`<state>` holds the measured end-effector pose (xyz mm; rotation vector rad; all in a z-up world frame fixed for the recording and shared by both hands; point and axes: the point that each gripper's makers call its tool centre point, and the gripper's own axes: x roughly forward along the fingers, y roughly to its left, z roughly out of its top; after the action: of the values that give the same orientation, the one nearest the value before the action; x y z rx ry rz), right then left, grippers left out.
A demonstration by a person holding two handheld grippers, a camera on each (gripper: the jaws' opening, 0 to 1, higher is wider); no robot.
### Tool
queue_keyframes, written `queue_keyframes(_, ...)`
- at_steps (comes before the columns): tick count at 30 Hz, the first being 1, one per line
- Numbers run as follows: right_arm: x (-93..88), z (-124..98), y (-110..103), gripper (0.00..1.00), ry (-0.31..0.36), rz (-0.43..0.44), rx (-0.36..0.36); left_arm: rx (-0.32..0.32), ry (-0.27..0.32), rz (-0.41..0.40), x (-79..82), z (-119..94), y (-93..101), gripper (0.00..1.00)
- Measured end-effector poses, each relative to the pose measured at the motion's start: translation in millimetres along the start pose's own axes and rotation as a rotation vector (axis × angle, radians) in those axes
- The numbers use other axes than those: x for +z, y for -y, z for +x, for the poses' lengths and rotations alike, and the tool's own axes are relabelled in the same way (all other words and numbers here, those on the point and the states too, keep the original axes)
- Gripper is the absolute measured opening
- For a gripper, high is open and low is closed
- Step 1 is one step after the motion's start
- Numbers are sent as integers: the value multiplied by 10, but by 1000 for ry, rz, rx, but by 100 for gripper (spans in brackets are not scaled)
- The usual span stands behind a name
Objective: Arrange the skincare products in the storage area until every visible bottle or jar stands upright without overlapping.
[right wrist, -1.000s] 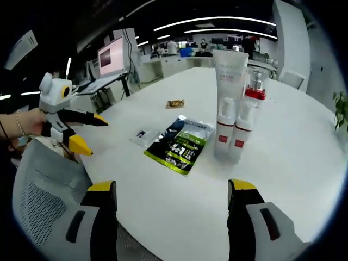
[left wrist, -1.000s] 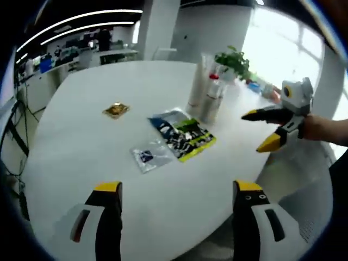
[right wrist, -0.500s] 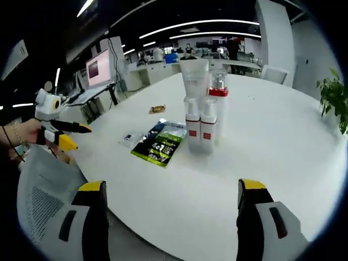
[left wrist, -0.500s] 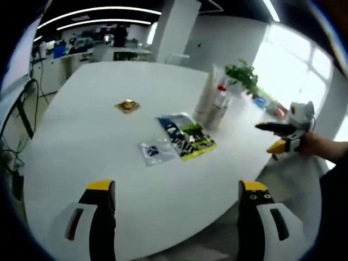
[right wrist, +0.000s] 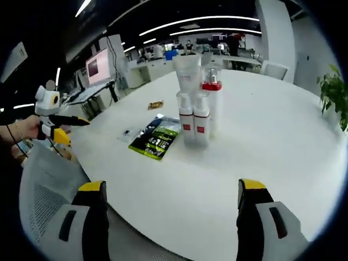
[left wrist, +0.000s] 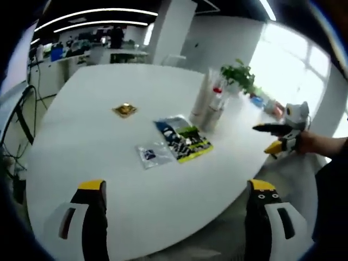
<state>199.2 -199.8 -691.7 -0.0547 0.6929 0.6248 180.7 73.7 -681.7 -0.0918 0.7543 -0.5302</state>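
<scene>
Left gripper (left wrist: 176,217) hangs over the near edge of the white round table (left wrist: 98,130), jaws spread wide, nothing between them. Right gripper (right wrist: 169,217) likewise, jaws wide apart and empty, over the table's rim, a grey mesh chair (right wrist: 41,201) below at its left.

Mid-table, left gripper view: small clear sachet (left wrist: 150,154) flat, just beside a larger dark-and-green packet (left wrist: 184,140), also flat. Gold foil sachet (left wrist: 125,110) lies apart, farther left.

Beyond the packet: skincare cluster, all upright and close together. Right gripper view shows two small white pump bottles (right wrist: 194,118) with red labels side by side in front, a red-collared bottle (right wrist: 212,103) and a tall white tube (right wrist: 187,72) behind them.

Potted plant (left wrist: 239,73) at the far edge. Office desks and a monitor (right wrist: 97,66) beyond the table.
</scene>
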Motion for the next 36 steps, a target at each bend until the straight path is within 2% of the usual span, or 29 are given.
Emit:
queue_keyframes(3,4,-8,-11,99,0,-10,8,3,-15,-17,-11,1,-5,99)
queue_keyframes(7,-64,21,-52,98,-23,-7,32,49,3,-32,15,18,-48,99)
queue_keyframes(9,-74,33,-97,97,-37,-29,41,58,7,-58,15,35,-49,99)
queue_keyframes(11,-75,36,-158,97,-42,-34,60,62,9,-52,31,52,-23,99)
queue_keyframes(19,-26,20,-160,97,-7,-13,75,107,-32,-70,-6,153,-62,99)
queue_keyframes(25,-32,29,-204,97,-10,-43,90,147,-63,-78,-42,230,-108,99)
queue_keyframes(28,-43,40,-222,97,-21,-66,97,166,-49,-108,56,251,-120,99)
queue_keyframes(31,-43,44,-261,96,-24,-71,108,185,-40,-101,128,317,-151,99)
queue_keyframes(36,-25,40,-205,96,-12,-46,87,218,-39,-128,276,449,-250,99)
